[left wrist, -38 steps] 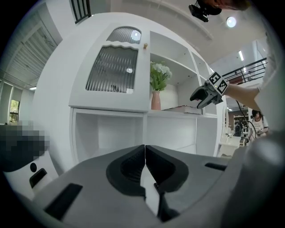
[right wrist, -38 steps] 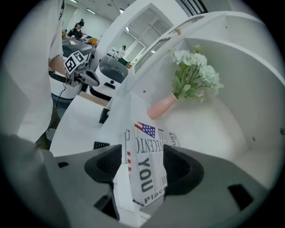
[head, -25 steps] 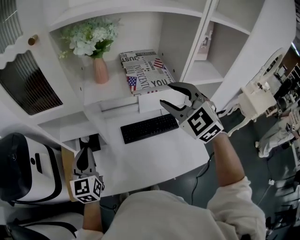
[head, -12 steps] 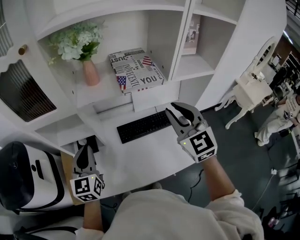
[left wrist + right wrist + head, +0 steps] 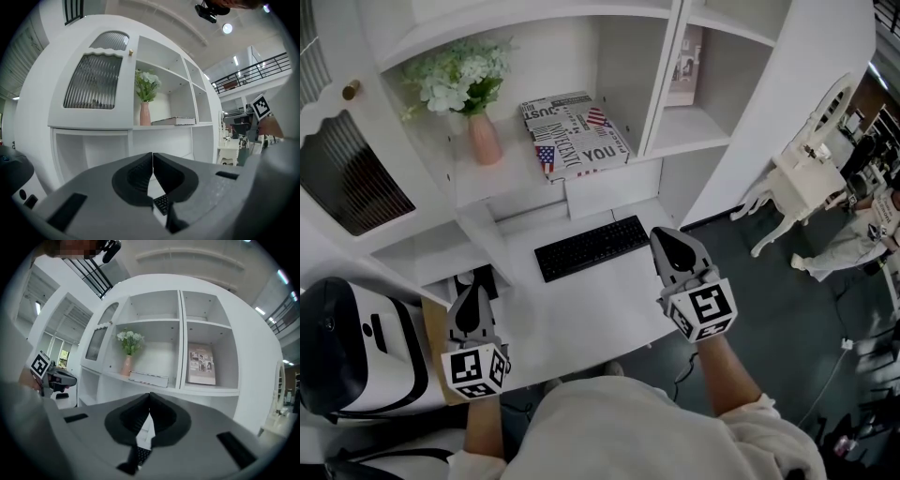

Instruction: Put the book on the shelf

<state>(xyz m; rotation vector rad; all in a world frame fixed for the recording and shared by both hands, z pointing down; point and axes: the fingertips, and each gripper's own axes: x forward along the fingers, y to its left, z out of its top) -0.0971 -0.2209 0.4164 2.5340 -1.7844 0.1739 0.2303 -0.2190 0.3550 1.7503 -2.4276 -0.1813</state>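
Book (image 5: pixel 575 136) lies flat on the shelf (image 5: pixel 492 187) beside the vase (image 5: pixel 485 139), its long axis apparently running front to back. It sits ahead and left of the nearer right hand-held gripper (image 5: pixel 666 236), whose jaws have just been closing on nothing. The left hand-held gripper (image 5: pixel 472 298) is closed and empty.

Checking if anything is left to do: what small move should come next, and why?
Probably lower the right gripper to rest: its jaws have just closed on nothing, the left gripper is shut and empty, and the book lies flat on the shelf beside the vase.
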